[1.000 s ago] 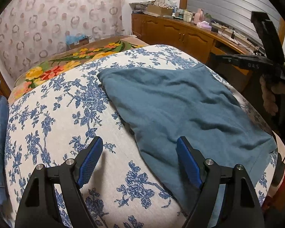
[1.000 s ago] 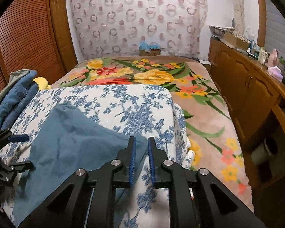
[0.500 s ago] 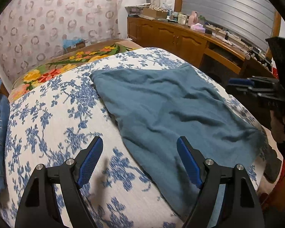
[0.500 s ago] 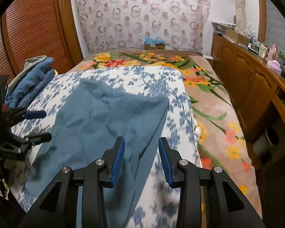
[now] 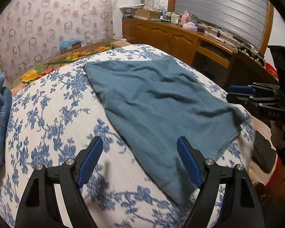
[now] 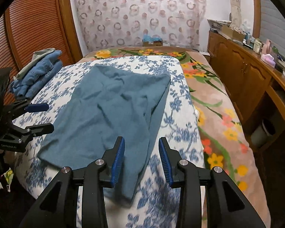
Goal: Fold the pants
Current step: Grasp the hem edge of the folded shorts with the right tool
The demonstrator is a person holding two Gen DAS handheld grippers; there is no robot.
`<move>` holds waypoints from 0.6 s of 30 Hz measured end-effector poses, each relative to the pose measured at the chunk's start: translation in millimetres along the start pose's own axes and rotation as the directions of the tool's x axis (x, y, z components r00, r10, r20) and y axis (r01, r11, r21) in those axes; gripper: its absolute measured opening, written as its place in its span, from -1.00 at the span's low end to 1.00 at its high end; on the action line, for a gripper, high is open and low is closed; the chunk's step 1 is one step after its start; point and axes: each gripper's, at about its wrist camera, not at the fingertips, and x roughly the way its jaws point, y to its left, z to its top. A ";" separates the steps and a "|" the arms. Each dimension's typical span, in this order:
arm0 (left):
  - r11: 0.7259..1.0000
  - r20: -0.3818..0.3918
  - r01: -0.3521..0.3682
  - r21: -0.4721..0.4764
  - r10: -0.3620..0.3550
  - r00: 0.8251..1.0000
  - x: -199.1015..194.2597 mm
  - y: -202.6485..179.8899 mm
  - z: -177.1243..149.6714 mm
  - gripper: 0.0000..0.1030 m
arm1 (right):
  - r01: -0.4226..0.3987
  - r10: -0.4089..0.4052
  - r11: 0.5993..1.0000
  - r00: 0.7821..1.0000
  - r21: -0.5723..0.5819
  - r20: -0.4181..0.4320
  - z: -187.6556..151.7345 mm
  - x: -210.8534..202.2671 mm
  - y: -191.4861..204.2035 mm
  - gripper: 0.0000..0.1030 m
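Observation:
The teal-blue pants [image 5: 157, 102] lie folded and a little wrinkled on the white quilt with blue flowers [image 5: 53, 114]; they also show in the right wrist view [image 6: 112, 114]. My left gripper [image 5: 138, 161] is open and empty, above the quilt at the pants' near edge. My right gripper [image 6: 141, 159] is open and empty, above the near corner of the pants. Each gripper shows in the other's view, the right one [image 5: 256, 96] and the left one [image 6: 22, 117], both off the cloth.
A pile of folded denim [image 6: 36, 72] sits at the quilt's far left edge. A floral blanket [image 6: 214, 102] covers the bed to the right. A wooden cabinet [image 6: 247, 72] with clutter runs along the right wall. A curtain [image 6: 140, 13] hangs behind the bed.
My right gripper opened, let go of the pants and drew back. The pants settled flat on the quilt. My left gripper stayed open and pulled back a little.

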 end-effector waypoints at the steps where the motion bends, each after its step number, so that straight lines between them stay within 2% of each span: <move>1: 1.000 -0.001 0.001 0.000 -0.001 1.000 -1.2 -1.5 -2.4 0.57 | 0.001 -0.001 1.000 1.000 0.001 -0.001 -2.6 -1.5 0.3 -0.26; 4: 1.000 -0.022 -0.021 -0.006 0.020 1.000 -2.4 -4.9 -11.2 0.57 | 0.008 -0.008 1.000 1.000 0.000 -0.002 -11.7 -6.0 3.4 -0.26; 11: 0.999 -0.036 0.018 -0.027 -0.019 0.999 -6.7 -8.5 -26.4 0.57 | -0.016 0.017 0.999 1.000 0.031 -0.026 -24.2 -7.9 1.2 -0.26; 15: 0.998 -0.042 0.051 -0.025 -0.052 0.998 -5.2 -13.3 -32.0 0.39 | -0.028 0.029 0.999 0.999 0.040 -0.035 -25.6 -7.0 2.0 -0.26; 16: 0.998 -0.044 0.055 -0.026 -0.056 0.997 -4.3 -14.2 -32.2 0.34 | -0.032 0.033 0.999 0.999 0.043 -0.034 -25.8 -7.5 1.9 -0.32; 18: 0.998 -0.052 0.062 -0.028 -0.064 0.997 -2.4 -15.4 -33.0 0.31 | -0.045 0.046 0.998 0.999 0.048 -0.027 -25.3 -7.8 1.4 -0.64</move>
